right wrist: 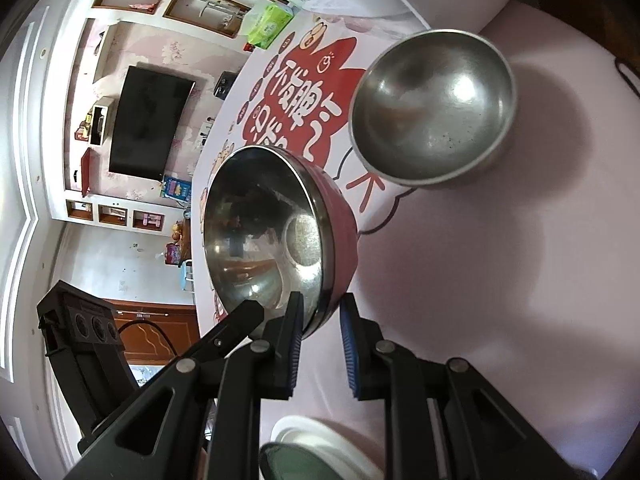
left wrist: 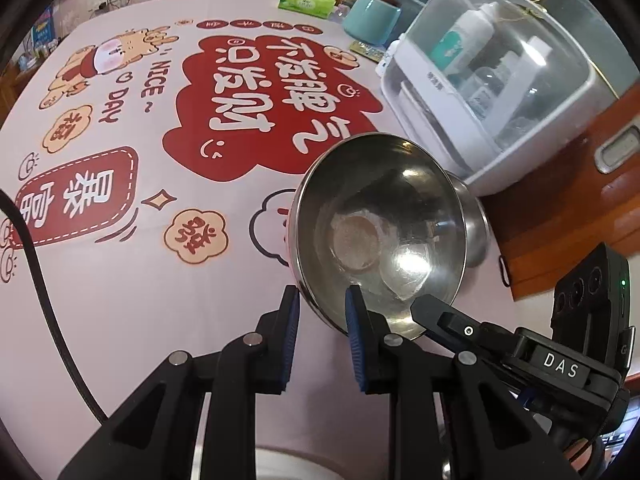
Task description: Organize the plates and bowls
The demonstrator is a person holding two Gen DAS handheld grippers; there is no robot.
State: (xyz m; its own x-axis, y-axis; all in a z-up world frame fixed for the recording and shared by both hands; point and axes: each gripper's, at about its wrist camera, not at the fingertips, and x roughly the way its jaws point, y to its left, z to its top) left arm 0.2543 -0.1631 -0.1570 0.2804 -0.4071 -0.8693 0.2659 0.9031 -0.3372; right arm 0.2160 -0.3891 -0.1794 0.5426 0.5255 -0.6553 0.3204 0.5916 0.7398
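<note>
The bowl (left wrist: 380, 236) I hold is steel inside, polished, with a flat round base that catches a bright glare; its outer wall is red (right wrist: 340, 236). It is tipped on edge, mouth turned sideways, lifted off the worktop (left wrist: 120, 300) and hanging over the pink printed cloth.

Both claws grip this one bowl at its near rim. My left claw (left wrist: 322, 312) is nearly closed on the rim: one blue pad (left wrist: 354, 320) sits inside the bowl against the steel, the other lies outside against the wall. My right claw (right wrist: 320, 320) is likewise pinched on the rim, one pad (right wrist: 296, 320) inside against the steel, the other pad outside by the red wall. In the left wrist view the tip of the right claw's finger reaches in over the rim just beside my left pad; the right wrist view shows the left claw's finger doing the same from the other side.

A second bowl (right wrist: 432, 108), plain steel inside and out, stands upright on the cloth beyond the held one, apart from it, casting a soft shadow.

A white box with a clear lid (left wrist: 500, 80) stands at the far side of the worktop. A white plate rim (right wrist: 320, 440) shows below my right claw.
</note>
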